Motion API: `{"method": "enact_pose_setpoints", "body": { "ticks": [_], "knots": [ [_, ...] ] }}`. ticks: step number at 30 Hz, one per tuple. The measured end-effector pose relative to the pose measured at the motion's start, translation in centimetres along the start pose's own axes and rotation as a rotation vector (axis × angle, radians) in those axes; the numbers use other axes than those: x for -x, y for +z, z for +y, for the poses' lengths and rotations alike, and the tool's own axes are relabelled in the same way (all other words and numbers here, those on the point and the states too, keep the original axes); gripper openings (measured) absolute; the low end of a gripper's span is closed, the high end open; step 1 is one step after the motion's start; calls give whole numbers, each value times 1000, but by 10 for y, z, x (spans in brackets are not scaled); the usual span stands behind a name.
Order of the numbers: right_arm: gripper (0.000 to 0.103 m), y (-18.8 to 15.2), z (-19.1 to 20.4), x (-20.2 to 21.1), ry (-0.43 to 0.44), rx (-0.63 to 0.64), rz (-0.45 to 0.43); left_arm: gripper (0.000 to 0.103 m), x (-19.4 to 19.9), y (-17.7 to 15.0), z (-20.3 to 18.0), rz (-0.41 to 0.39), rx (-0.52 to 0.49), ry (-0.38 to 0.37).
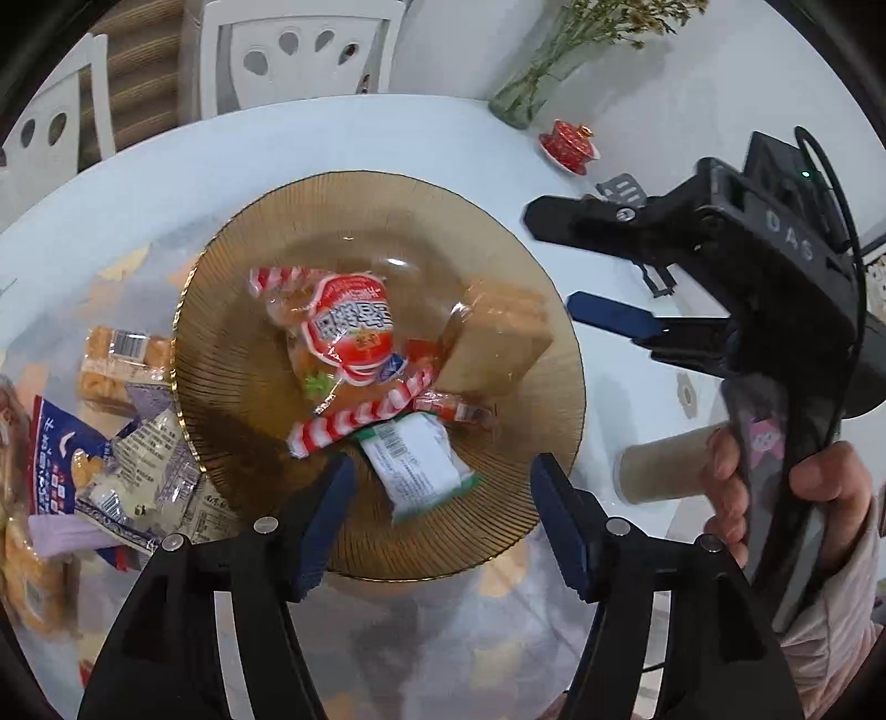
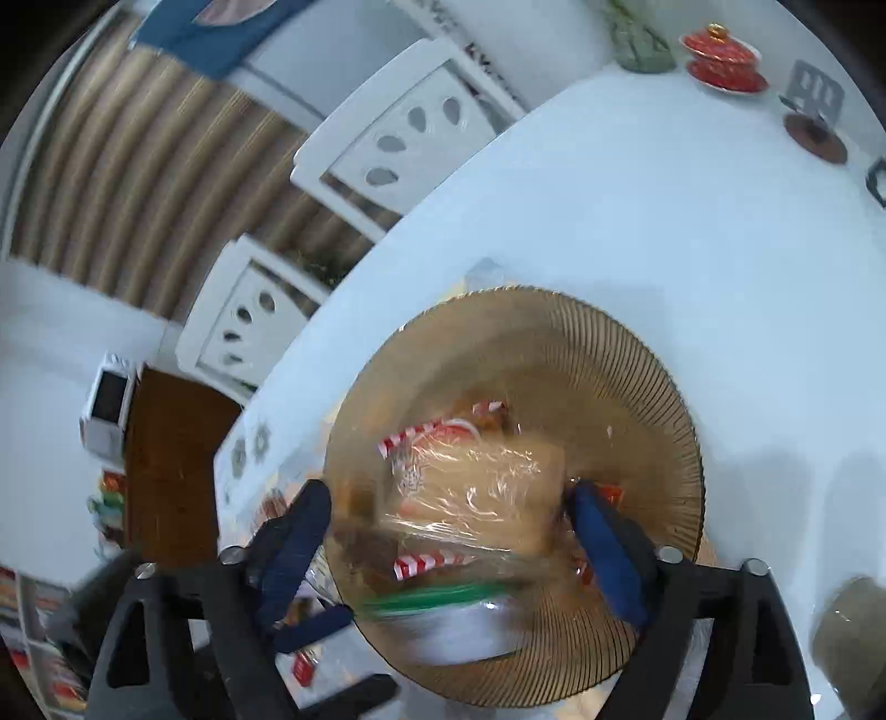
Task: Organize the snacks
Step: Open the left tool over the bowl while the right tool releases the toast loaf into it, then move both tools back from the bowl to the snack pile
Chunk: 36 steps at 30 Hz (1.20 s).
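Note:
An amber ribbed glass plate (image 1: 232,310) sits on the white table and holds a red-and-white snack pack (image 1: 346,332), a clear-wrapped brown cake (image 1: 498,338) and a white-and-green packet (image 1: 418,465). My left gripper (image 1: 443,515) is open and empty over the plate's near rim. My right gripper (image 1: 565,266) is open and empty at the plate's right edge. In the right wrist view the right gripper (image 2: 448,531) hangs open above the plate (image 2: 609,354), straddling the wrapped cake (image 2: 482,482) without touching it.
Several loose snack packs (image 1: 116,454) lie on the table left of the plate. A cardboard tube (image 1: 659,465) lies at the right. A red lidded cup (image 1: 570,144), a glass vase (image 1: 520,94) and white chairs (image 1: 299,50) stand at the far side.

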State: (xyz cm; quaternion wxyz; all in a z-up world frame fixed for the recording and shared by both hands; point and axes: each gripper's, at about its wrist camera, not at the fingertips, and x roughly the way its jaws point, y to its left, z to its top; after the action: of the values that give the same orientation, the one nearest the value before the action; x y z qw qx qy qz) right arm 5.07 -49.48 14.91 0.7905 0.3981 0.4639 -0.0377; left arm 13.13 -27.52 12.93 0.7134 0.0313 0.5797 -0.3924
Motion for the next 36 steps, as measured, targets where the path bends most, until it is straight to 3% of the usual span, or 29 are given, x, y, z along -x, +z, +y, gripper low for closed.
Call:
{"method": "enact_pose_setpoints", "body": {
  "ticks": [1, 3, 12, 21, 23, 29, 36],
  "knots": [
    [87, 0, 3, 0, -8, 8, -2, 76, 0, -1, 1, 0, 6, 9],
    [87, -4, 4, 4, -12, 15, -13, 80, 6, -5, 9, -8, 16, 34],
    [87, -24, 22, -9, 24, -13, -8, 80, 39, -32, 58, -38, 97, 106],
    [90, -56, 105, -40, 105, 107, -30, 80, 103, -71, 140, -120, 219, 257],
    [96, -68, 124, -52, 122, 141, -5, 80, 112, -86, 161, -121, 264, 275],
    [96, -107, 158, -97, 134, 200, 119, 80, 125, -149, 224, -108, 434, 315],
    [96, -147, 174, -142, 146, 187, 243, 80, 109, -197, 243, -62, 504, 297]
  ]
}}
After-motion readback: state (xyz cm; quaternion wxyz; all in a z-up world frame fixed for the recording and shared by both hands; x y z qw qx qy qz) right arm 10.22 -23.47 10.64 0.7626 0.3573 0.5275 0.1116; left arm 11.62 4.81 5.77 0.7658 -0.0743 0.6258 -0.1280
